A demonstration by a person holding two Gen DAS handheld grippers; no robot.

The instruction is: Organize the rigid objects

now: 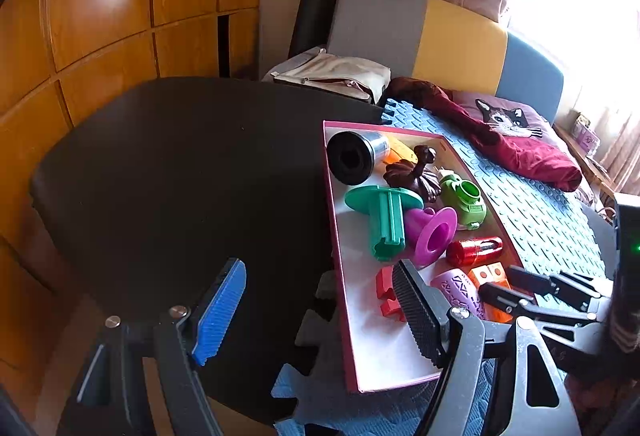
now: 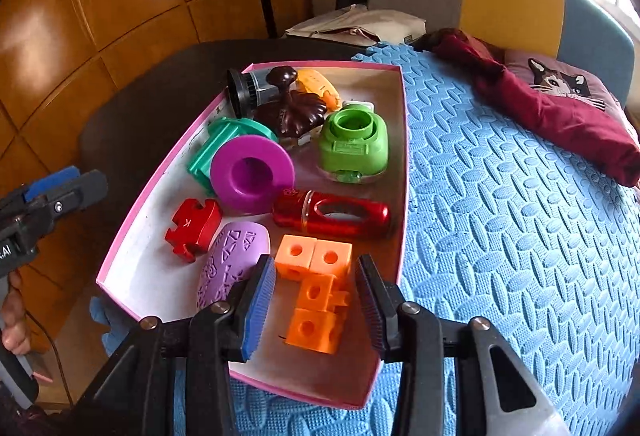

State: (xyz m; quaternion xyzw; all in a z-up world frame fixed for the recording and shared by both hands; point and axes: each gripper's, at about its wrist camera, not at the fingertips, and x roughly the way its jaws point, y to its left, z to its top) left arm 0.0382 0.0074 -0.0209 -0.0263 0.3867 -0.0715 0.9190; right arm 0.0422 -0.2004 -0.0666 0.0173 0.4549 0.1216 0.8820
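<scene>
Right now right gripper [image 2: 315,310] hovers over the pink box [image 2: 404,172] at its near edge, jaws partly apart around the orange cube cluster [image 2: 316,296], pads not touching, likely just dropped or about to grab. Left gripper [image 1: 320,316] waits beside the box's left edge, jaws wide, empty. Toys are all gathered in the box on the blue mat [image 2: 500,196].
</scene>
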